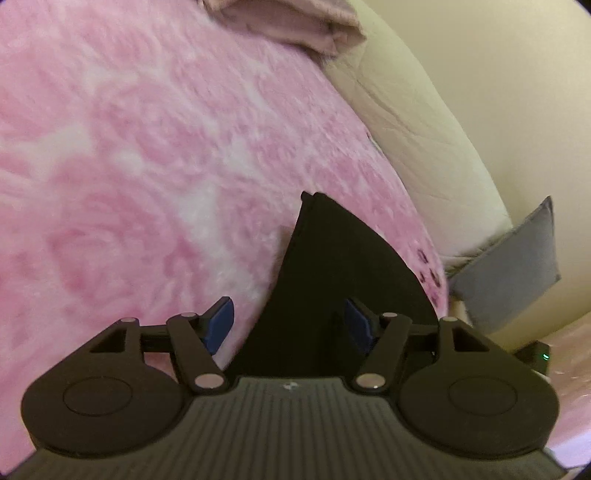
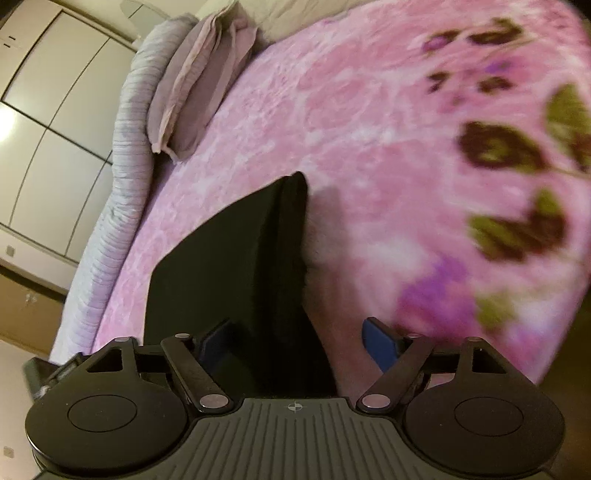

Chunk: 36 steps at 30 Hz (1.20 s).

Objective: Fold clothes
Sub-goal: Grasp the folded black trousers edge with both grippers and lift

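The left tongs (image 1: 290, 321) stand wide apart, released, their blue pads (image 1: 221, 325) clear of everything; between them, and reaching beyond their tips, lies the black folded cloth garment (image 1: 332, 266), a dark wedge whose point runs away from the tongs. Whether the pads touch it I cannot tell — the right pad sits just at its edge. The garment lies on the fluffy pink plush bed blanket (image 1: 147, 147). Past the garment's far point, at the blanket's far edge, lies a dusty-pink folded fabric (image 1: 288, 22); to the garment's right, off the blanket, a cream padded headboard (image 1: 413, 122) curves along, with a grey pillow (image 1: 513, 269) wedged against it.

The right tongs (image 2: 295, 343) are likewise spread and hold nothing, the same black garment (image 2: 229, 266) lying between and ahead of them — its folded edge rises in a ridge toward the point. It rests on the pink blanket (image 2: 332, 129), which to the garment's right bears a blurred print of dark and green flowers (image 2: 506, 147). Beyond the garment's point sits a mauve pillow (image 2: 199, 85) beside a grey quilted bed edge (image 2: 125, 122), and further left pale wardrobe doors (image 2: 48, 110).
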Tool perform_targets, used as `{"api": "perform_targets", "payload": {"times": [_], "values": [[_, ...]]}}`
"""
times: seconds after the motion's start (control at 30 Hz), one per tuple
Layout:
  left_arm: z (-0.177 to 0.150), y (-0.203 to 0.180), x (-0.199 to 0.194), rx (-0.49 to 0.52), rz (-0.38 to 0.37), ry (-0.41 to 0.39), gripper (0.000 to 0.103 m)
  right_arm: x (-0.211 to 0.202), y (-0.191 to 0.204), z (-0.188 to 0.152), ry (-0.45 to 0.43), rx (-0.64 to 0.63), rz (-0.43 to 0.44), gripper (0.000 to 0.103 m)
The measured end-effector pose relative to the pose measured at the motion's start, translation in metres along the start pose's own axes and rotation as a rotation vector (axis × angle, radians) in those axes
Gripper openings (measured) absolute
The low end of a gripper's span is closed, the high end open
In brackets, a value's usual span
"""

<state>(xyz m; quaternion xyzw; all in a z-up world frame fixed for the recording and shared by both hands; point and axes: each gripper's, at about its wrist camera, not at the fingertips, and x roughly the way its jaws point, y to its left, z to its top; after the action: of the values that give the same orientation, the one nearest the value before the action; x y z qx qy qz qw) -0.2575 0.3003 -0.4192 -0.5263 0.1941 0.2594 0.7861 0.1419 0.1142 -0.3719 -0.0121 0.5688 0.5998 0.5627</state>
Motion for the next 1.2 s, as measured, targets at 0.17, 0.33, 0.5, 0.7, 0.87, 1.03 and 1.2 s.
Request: {"api": "perform_targets", "payload": {"times": [0.17,0.33,0.5,0.7,0.87,1.03,1.2], "values": [[0.003,0.005,0.021,-0.014,-0.147,0.047,0.063,0.028,0.002,0.022,0.059,-0.039,0.063,0.089],[0.004,-0.002,0.038,-0.050,-0.157,0.095,0.063,0.052,0.007,0.028,0.115,-0.052,0.133,0.079],[0.007,-0.008,0.055,-0.102,-0.157,0.146,0.043,0.070,0.003,0.034,0.172,0.023,0.187,0.063],[0.007,-0.021,0.042,-0.131,-0.133,0.144,0.023,0.082,-0.003,0.040,0.231,0.102,0.243,0.036],[0.003,-0.038,0.007,-0.174,-0.123,0.095,0.021,0.061,0.034,0.049,0.254,0.072,0.232,0.033],[-0.033,-0.076,-0.106,-0.273,-0.041,-0.079,0.021,0.030,0.109,0.056,0.338,0.006,0.279,0.032],[-0.077,-0.117,-0.229,-0.373,0.070,-0.269,0.021,0.008,0.206,0.049,0.485,-0.089,0.369,0.032]]}}
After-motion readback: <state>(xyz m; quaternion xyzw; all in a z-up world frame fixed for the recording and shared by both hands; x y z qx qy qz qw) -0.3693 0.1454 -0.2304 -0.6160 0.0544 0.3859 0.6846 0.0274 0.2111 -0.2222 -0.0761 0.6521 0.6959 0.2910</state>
